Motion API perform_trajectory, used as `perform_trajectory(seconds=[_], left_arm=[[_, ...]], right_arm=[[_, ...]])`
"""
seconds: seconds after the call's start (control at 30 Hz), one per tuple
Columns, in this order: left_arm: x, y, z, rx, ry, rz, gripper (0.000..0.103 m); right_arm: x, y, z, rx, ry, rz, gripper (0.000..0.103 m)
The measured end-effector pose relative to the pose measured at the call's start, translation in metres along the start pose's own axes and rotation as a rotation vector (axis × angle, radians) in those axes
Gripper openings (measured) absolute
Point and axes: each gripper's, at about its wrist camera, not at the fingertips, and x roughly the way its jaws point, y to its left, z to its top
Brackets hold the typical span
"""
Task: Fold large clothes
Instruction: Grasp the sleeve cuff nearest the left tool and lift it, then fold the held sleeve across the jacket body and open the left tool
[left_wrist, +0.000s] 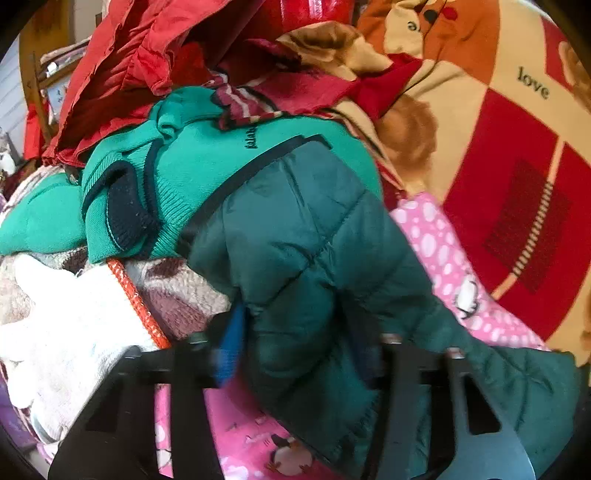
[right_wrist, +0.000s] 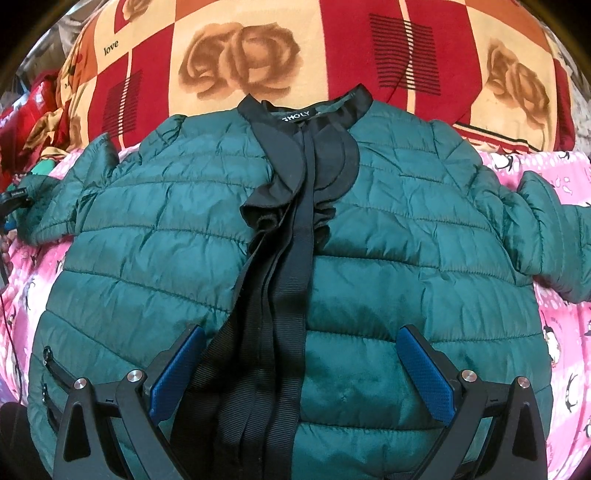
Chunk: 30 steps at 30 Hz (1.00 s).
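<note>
A dark green quilted puffer jacket (right_wrist: 369, 229) lies front up on a pink penguin-print sheet (right_wrist: 561, 325), black collar and placket (right_wrist: 288, 258) up the middle. My right gripper (right_wrist: 301, 354) is open just above the jacket's lower front, one blue pad (right_wrist: 177, 369) on each side of the placket. In the left wrist view my left gripper (left_wrist: 295, 347) is closed around the jacket's sleeve (left_wrist: 314, 288), which bunches between the fingers; the left blue pad (left_wrist: 231, 343) shows. The left gripper also shows at the far left edge of the right wrist view (right_wrist: 14, 195), by the sleeve cuff.
A pile of clothes sits left of the jacket: a bright green knit sweater (left_wrist: 177, 177), red garments (left_wrist: 140, 66), a white and brown knit (left_wrist: 74, 325). A red, orange and cream rose-print blanket (right_wrist: 258, 55) covers the bed behind.
</note>
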Motion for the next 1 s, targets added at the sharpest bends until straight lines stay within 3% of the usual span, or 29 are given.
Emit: perform_trajectory(seconds=[0.07, 0.13, 0.3, 0.53, 0.8, 1.0], left_arm=[[-0.009, 0.002, -0.002, -0.012, 0.002, -0.049, 0.02], [-0.02, 0.006, -0.004, -0.035, 0.002, -0.099, 0.016], [-0.051, 0.007, -0.011, -0.083, 0.001, -0.207, 0.014], [-0.102, -0.028, -0.038, 0.011, -0.023, -0.324, 0.013], [-0.15, -0.088, -0.081, 0.154, -0.035, -0.36, 0.013], [-0.165, -0.12, -0.108, 0.222, -0.019, -0.387, 0.013]], right_arm=[[0.0, 0.0, 0.0, -0.001, 0.0, -0.002, 0.103], [0.0, 0.0, 0.0, -0.001, 0.0, 0.0, 0.103], [-0.001, 0.0, -0.002, 0.001, -0.004, 0.003, 0.103], [-0.007, -0.002, -0.005, 0.015, -0.014, 0.014, 0.103], [-0.018, -0.01, -0.01, 0.03, -0.034, 0.012, 0.103], [-0.026, -0.022, -0.013, 0.058, -0.049, 0.014, 0.103]])
